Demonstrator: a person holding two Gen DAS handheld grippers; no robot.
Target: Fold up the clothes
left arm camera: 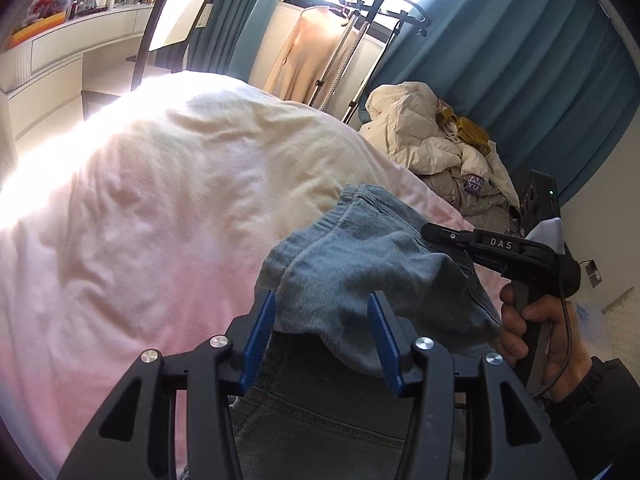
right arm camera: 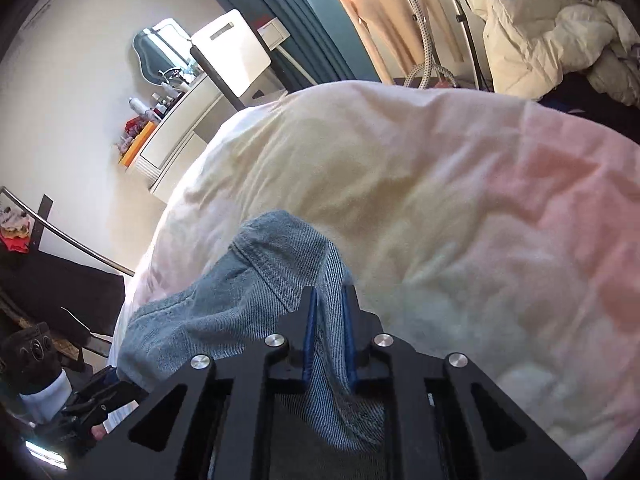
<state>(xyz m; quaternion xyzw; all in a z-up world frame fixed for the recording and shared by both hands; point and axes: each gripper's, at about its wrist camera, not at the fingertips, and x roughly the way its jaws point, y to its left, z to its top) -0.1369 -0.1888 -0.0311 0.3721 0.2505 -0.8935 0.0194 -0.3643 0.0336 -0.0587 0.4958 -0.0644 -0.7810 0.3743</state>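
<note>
A blue denim garment point(left arm camera: 360, 264) hangs bunched over the pink and cream duvet point(left arm camera: 140, 208). In the left wrist view my left gripper point(left arm camera: 322, 300) stands wide, and the bunched denim fills the gap and touches both blue pads point(left arm camera: 262, 336). My right gripper point(left arm camera: 432, 234), held by a hand point(left arm camera: 520, 320), bites the cloth's right edge. In the right wrist view the right gripper point(right arm camera: 330, 316) is shut on a fold of the denim garment point(right arm camera: 248, 280), which trails down to the left gripper point(right arm camera: 108, 396) at the lower left.
A heap of cream padded coats point(left arm camera: 424, 136) lies past the bed's far right side. Behind it stand a garment rack point(left arm camera: 384, 0) with a peach top point(left arm camera: 308, 52) and teal curtains point(left arm camera: 520, 60). A chair point(left arm camera: 172, 32) and a white dresser point(left arm camera: 72, 48) stand at the far left.
</note>
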